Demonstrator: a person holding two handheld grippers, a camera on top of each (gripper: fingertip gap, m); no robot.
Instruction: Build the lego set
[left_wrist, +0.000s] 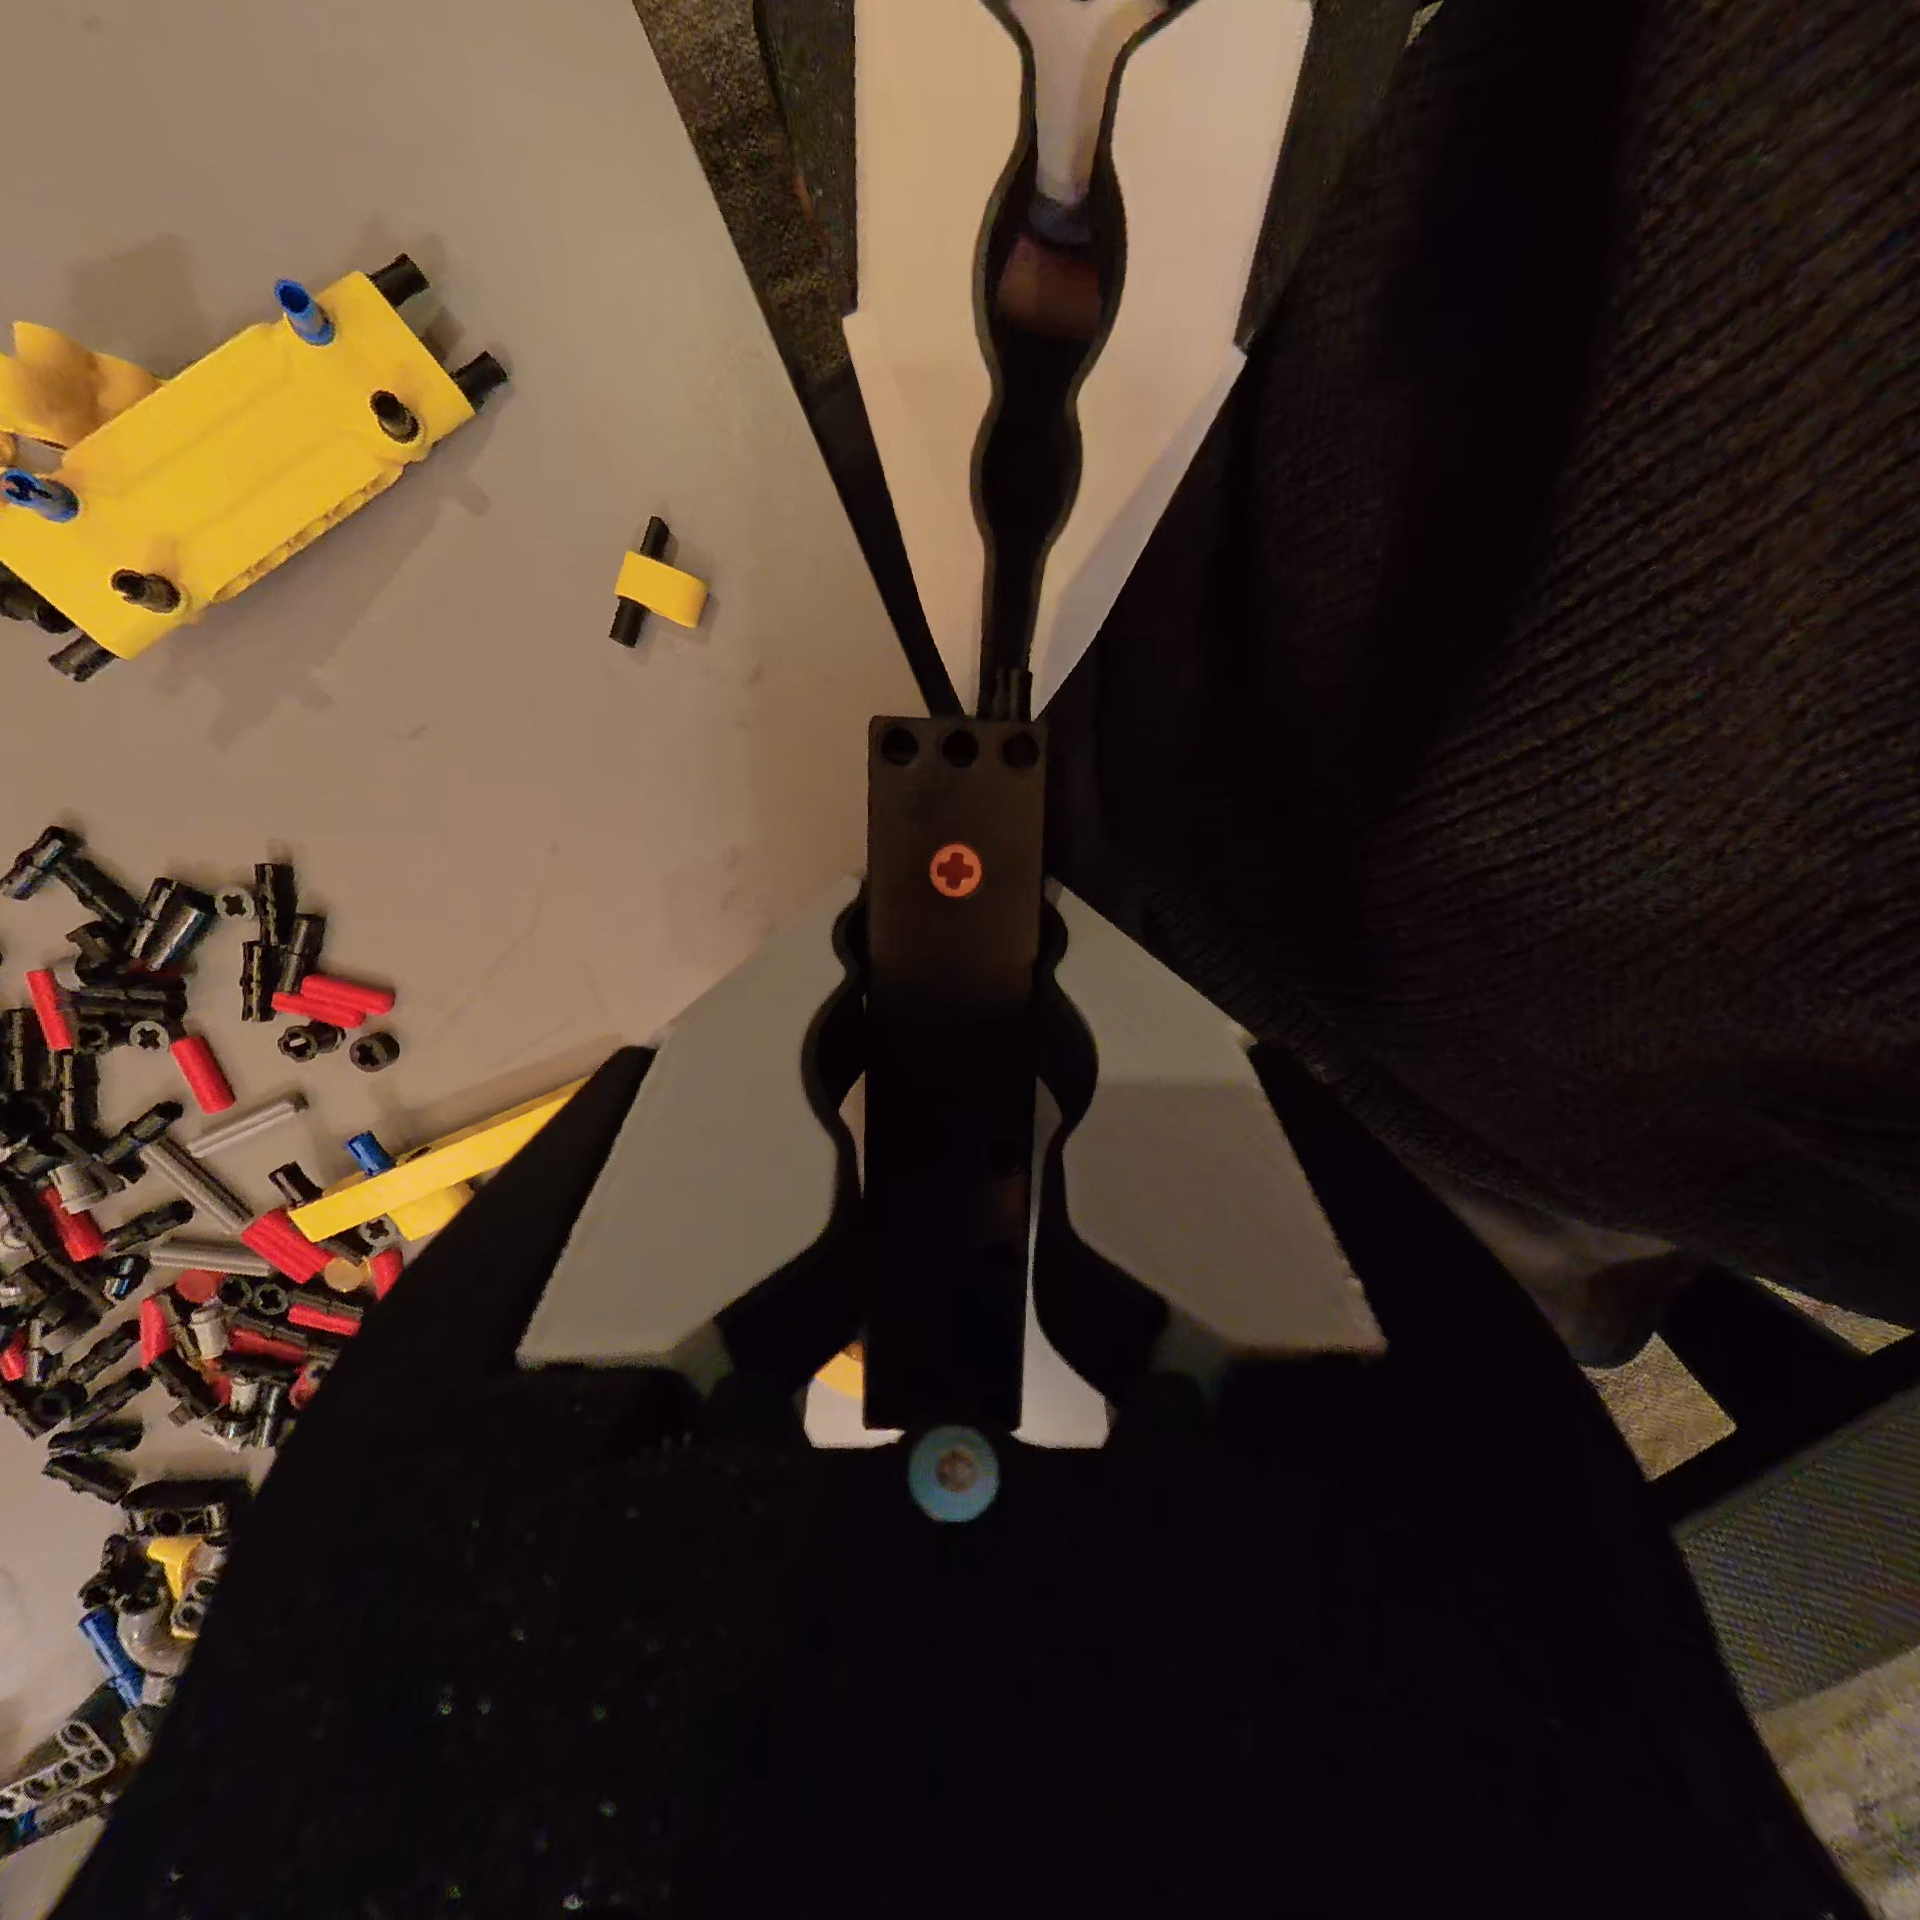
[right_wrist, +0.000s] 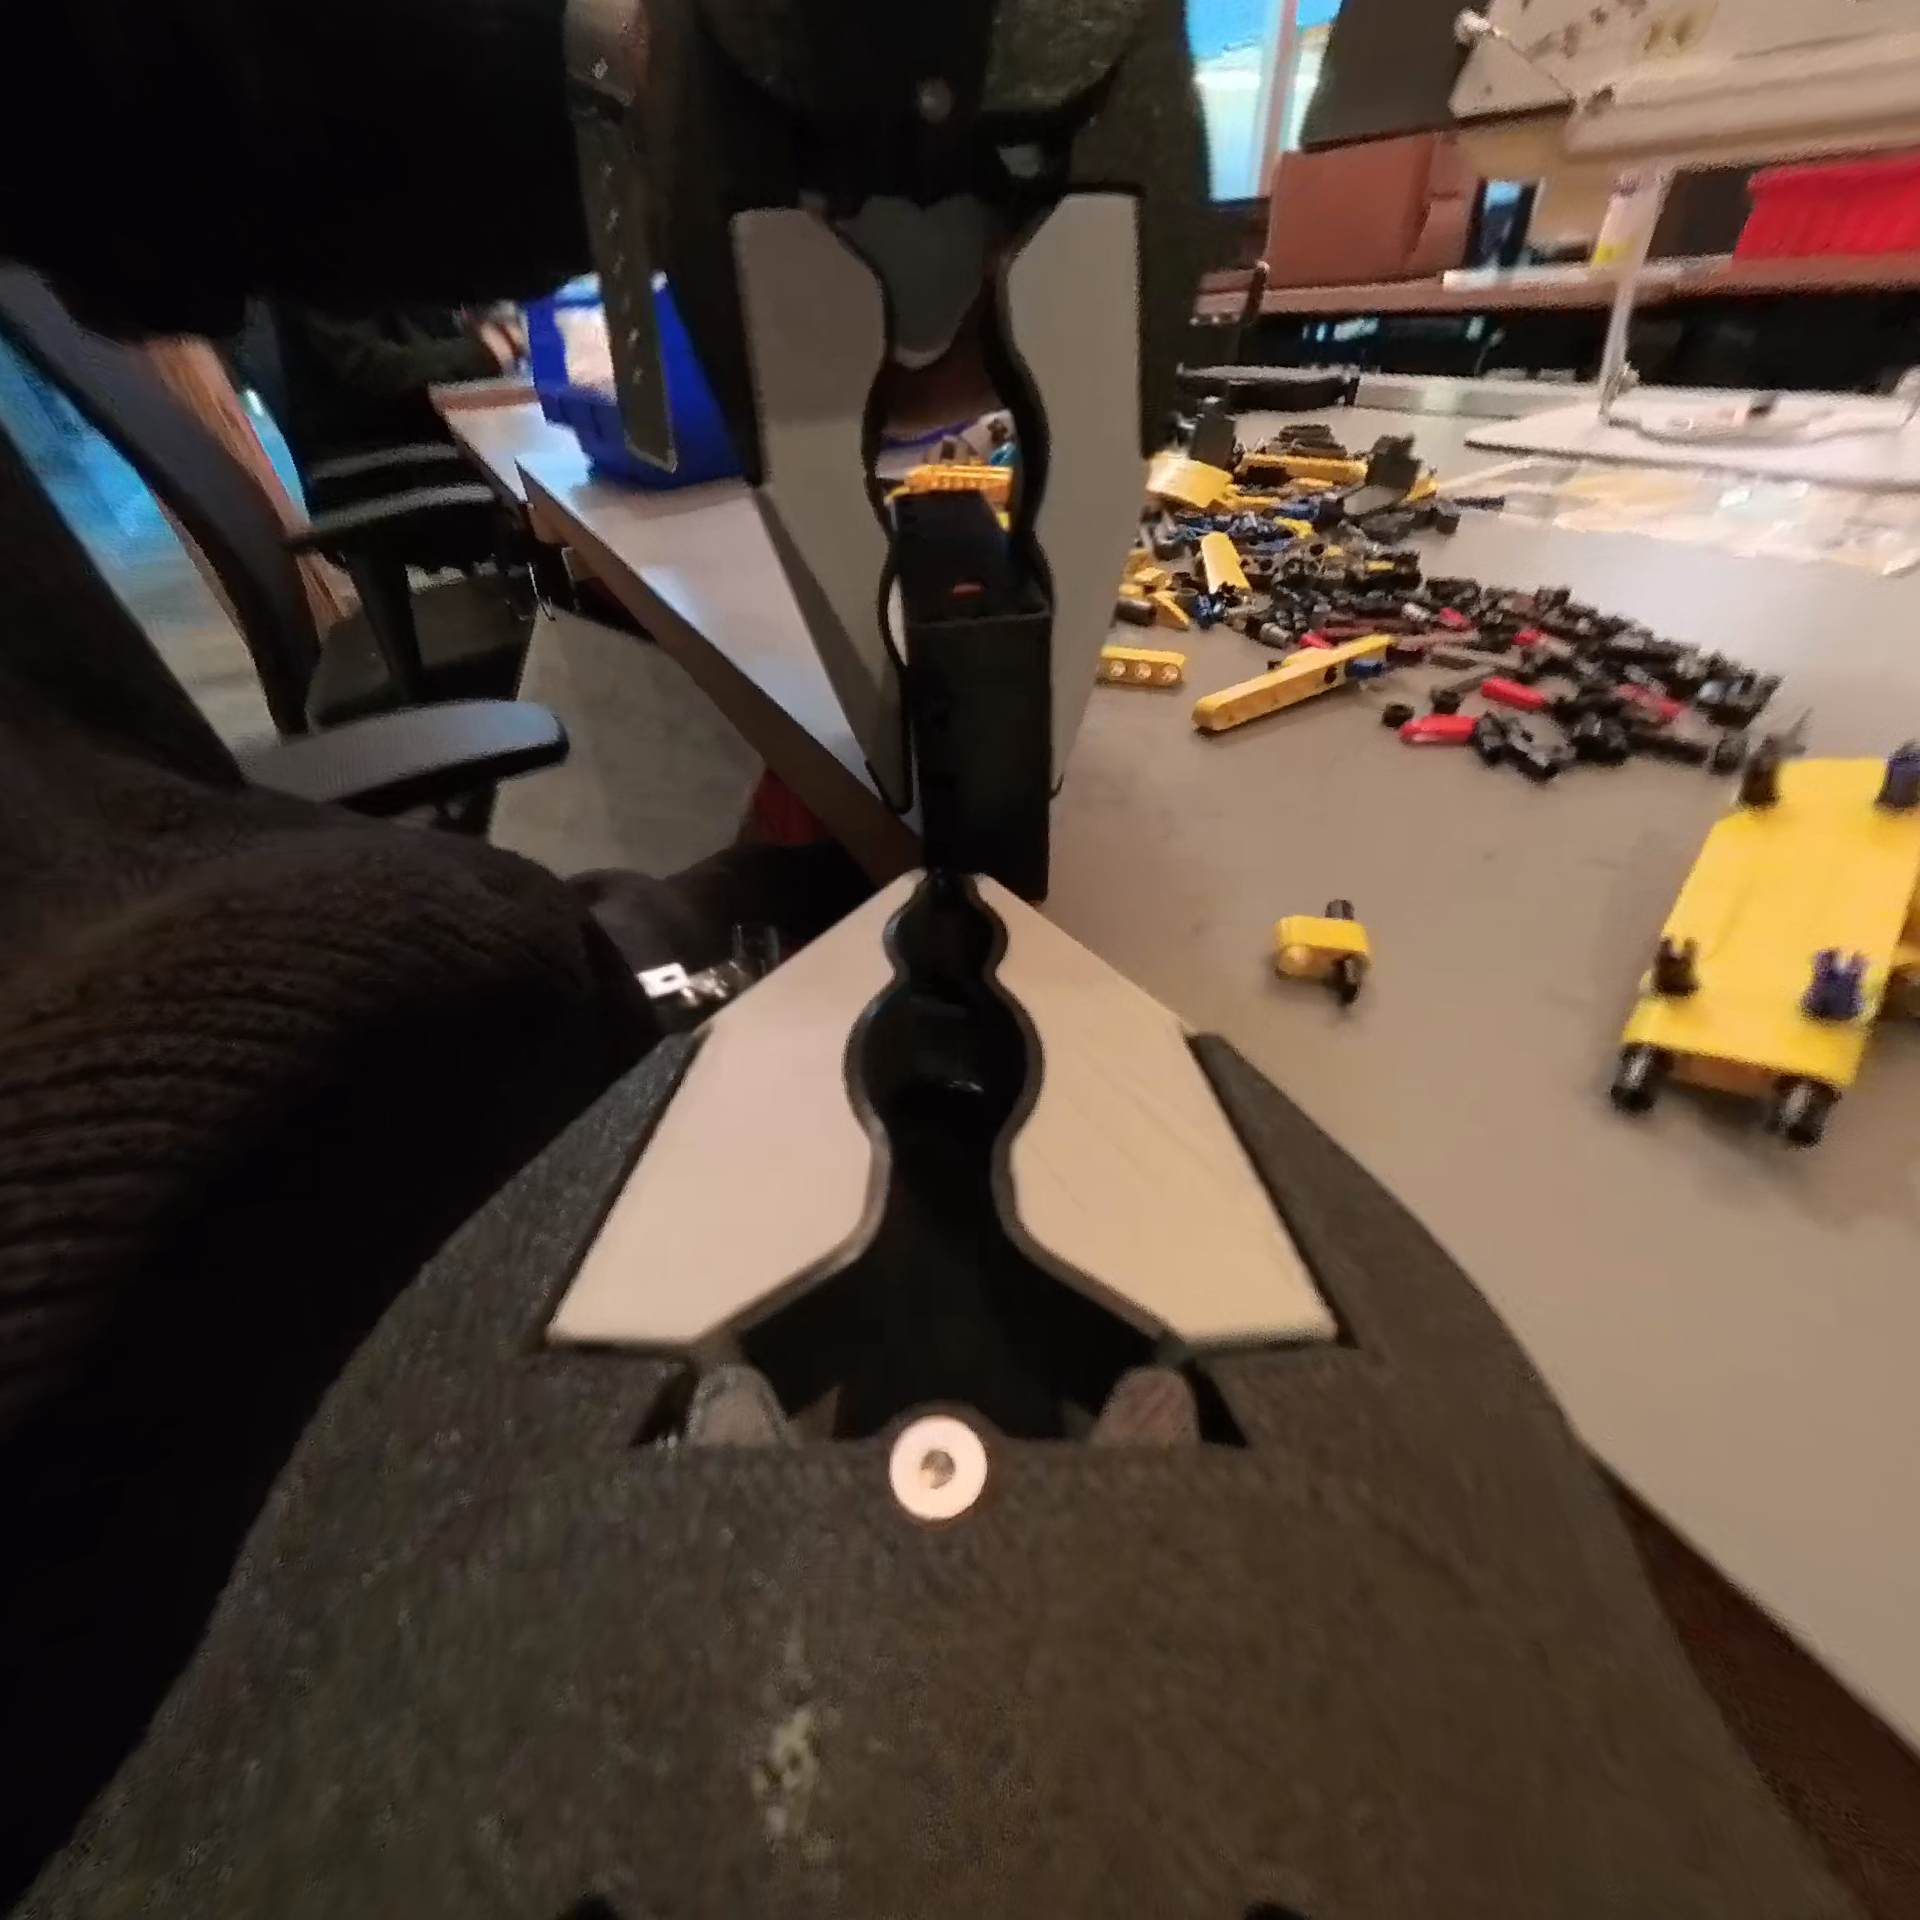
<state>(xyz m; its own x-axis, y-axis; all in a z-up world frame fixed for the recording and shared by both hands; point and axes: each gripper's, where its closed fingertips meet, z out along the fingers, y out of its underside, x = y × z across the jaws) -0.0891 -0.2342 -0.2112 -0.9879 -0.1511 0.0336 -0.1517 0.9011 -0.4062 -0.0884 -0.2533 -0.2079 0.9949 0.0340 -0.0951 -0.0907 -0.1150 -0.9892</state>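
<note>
Left jaws: clenched on a black block (left_wrist: 954, 1049), gripped along its long sides by the left gripper (left_wrist: 951, 935).
Right jaws: the right gripper (right_wrist: 945, 883) is closed tip-first on a small black pin (left_wrist: 1010, 694) at the block's far end; what the tips pinch is mostly hidden.
Block: held in the air just off the table (left_wrist: 540, 790) edge, between the two grippers; three holes at its far end, an orange cross socket (left_wrist: 956, 871) below them.
Handling: it looks a rigid, light, smooth plastic part; flat sides suit a firm pinch, and the pin is small and could slip.
Pose: the grippers meet nose to nose, the right one coming in from the far side.
Left of jaws: a small yellow piece (left_wrist: 658, 590) on a black pin, a yellow panel (left_wrist: 223, 468) with studs, and a pile (left_wrist: 145, 1174) of black, red and grey parts.
Right: a dark knitted sleeve (left_wrist: 1558, 623).
</note>
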